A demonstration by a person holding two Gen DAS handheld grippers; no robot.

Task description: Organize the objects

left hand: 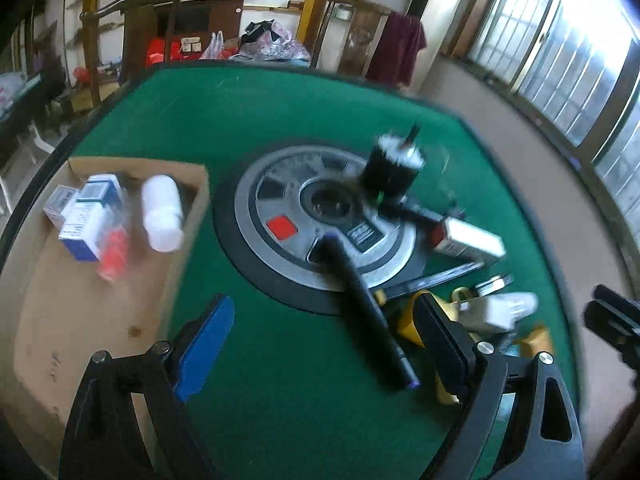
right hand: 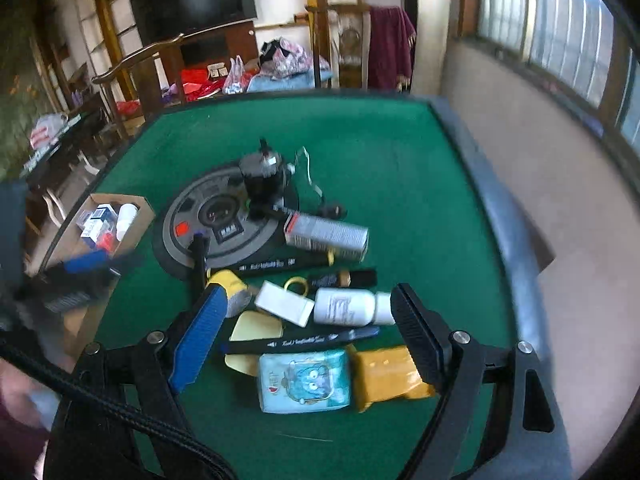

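My left gripper (left hand: 326, 344) is open above the green table, with a black pen (left hand: 370, 316) lying below the gap between its fingers, untouched. A cardboard box (left hand: 100, 304) at the left holds blue-and-white cartons (left hand: 86, 216), a white bottle (left hand: 162, 214) and a red item (left hand: 114, 254). My right gripper (right hand: 306, 338) is open over a pile: a white bottle (right hand: 348, 306), a white box (right hand: 284, 304), a black pen (right hand: 304, 342), a blue tissue pack (right hand: 304, 380) and a yellow packet (right hand: 386, 374). Nothing is held.
A grey round dial panel (right hand: 216, 220) sits mid-table with a black cylinder (right hand: 262, 178) on it. A long silver-grey carton (right hand: 326, 236) lies beside it. The table's dark rim (right hand: 500, 208) runs along the right. Chairs and cluttered shelves stand behind.
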